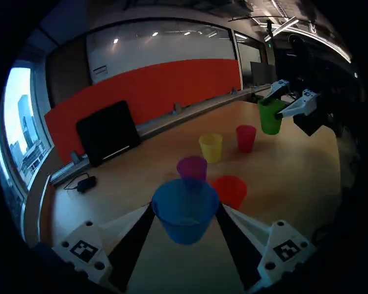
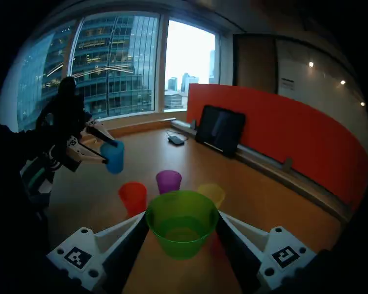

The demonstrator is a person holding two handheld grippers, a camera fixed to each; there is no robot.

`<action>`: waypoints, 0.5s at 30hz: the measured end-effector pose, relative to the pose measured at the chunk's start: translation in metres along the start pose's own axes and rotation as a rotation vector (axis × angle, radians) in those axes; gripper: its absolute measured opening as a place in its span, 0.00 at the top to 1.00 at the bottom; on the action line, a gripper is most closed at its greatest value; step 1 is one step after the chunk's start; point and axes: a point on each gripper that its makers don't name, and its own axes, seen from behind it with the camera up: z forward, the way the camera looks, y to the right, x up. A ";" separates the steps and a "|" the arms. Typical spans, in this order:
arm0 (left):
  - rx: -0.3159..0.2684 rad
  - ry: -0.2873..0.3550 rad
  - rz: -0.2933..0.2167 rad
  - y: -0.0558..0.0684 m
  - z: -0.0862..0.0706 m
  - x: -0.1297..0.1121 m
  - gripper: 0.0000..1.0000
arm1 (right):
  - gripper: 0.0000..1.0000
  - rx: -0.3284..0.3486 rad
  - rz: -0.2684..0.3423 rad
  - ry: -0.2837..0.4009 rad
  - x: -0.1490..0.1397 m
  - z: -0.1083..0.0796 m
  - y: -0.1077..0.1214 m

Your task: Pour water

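While both loads hang above the wooden table | left gripper clamped on blue plastic cup | right gripper clamped on green plastic cup | risk: misaligned rims or fast tilt would spill water among 4 coloured cups standing clear of table edges.

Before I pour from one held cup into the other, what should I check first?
1. Left gripper shut on blue cup: ok.
2. Right gripper shut on green cup: ok.
3. Both held cups upright: ok.
4. Water inside either cup: cannot tell.
5. Held cups near enough to pour: not ok, far apart.
6. Purple cup, yellow cup, red cup, orange cup upright on table: ok.
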 end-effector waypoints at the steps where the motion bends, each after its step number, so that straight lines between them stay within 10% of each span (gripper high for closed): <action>1: -0.003 -0.008 0.003 0.000 0.001 -0.003 0.12 | 0.08 0.001 -0.002 -0.008 -0.003 0.001 0.000; 15: -0.044 -0.093 0.018 0.009 0.025 -0.045 0.12 | 0.07 0.014 -0.002 -0.106 -0.038 0.015 -0.001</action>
